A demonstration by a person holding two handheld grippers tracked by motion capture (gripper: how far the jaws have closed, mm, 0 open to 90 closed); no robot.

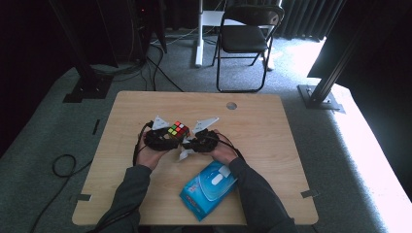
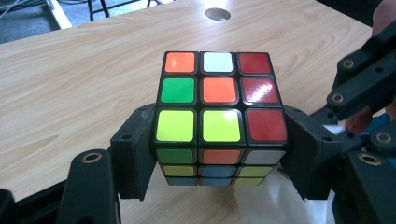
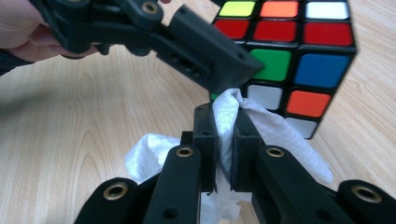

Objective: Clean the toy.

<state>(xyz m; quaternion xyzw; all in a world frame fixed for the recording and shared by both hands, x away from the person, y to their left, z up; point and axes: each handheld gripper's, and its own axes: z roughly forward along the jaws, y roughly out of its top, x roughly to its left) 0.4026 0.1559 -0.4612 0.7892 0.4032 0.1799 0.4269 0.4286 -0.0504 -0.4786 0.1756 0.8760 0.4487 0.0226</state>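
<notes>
A scrambled Rubik's cube (image 2: 218, 114) is clamped between the two black jaws of my left gripper (image 2: 219, 156), held just above the wooden table. From above the cube (image 1: 178, 130) sits at the table's middle, between both hands. My right gripper (image 3: 224, 128) is shut on a crumpled white wipe (image 3: 243, 116), whose bunched tip touches the lower side of the cube (image 3: 289, 56), just under one jaw of the left gripper (image 3: 205, 51). In the high view the right gripper (image 1: 190, 144) lies close against the cube's right side, with the wipe (image 1: 184, 154) hanging under it.
A blue pack of wet wipes (image 1: 209, 188) lies on the table (image 1: 272, 145) near the front edge, between the person's forearms. A round cable hole (image 1: 231, 105) is at the table's far side. A black folding chair (image 1: 245, 36) stands behind the table.
</notes>
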